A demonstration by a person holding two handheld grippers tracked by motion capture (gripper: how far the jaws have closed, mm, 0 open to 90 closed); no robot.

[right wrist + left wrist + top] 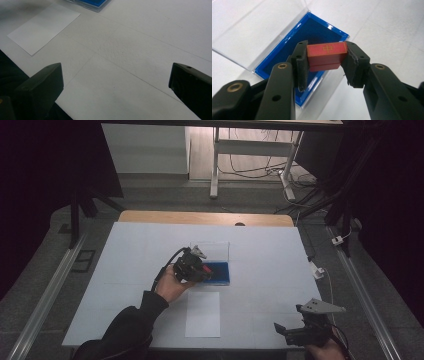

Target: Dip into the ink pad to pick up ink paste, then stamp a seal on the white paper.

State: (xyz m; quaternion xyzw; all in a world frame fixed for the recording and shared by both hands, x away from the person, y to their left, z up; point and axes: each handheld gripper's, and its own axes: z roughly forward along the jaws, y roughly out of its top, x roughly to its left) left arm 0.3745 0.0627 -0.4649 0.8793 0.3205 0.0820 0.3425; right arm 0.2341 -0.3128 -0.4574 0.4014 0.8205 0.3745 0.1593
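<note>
A: Right, left gripper (325, 58) first — jaws?

B: Clamped on a small red rectangular block (326, 55), one black pad on each short end. Block's got a thin yellowish grid-like mark on its top face and a seam running round the lower part; smooth, matte, looks like plastic. It's held up over the blue tray, not touching it.

A: Tray?

B: Shallow blue rectangular tray with a dark blue flat inside (312, 32), glossy raised rim. Clear plastic lid (257, 27) stands open at its far side in the high view. Sits mid-table, just beyond the paper.

A: Pads?

B: Black foam-ish, rough edges; right-hand one in the left gripper view looks chipped and frayed at the bottom.

A: Right gripper (116, 82)?

B: Jaws wide apart, nothing betw. them. Blocky black tips, hovering low over the white table surface (140, 40) at the near right corner, well apart from the tray. Surface is matte, lightly grainy, w/ faint straight seam lines.

A: Anything else?

B: White rectangular sheet of paper (202, 314), flat, near edge of table, just on the near side of the tray. Left hand (172, 282) in a dark sleeve holds its gripper at the tray's left end.
</note>
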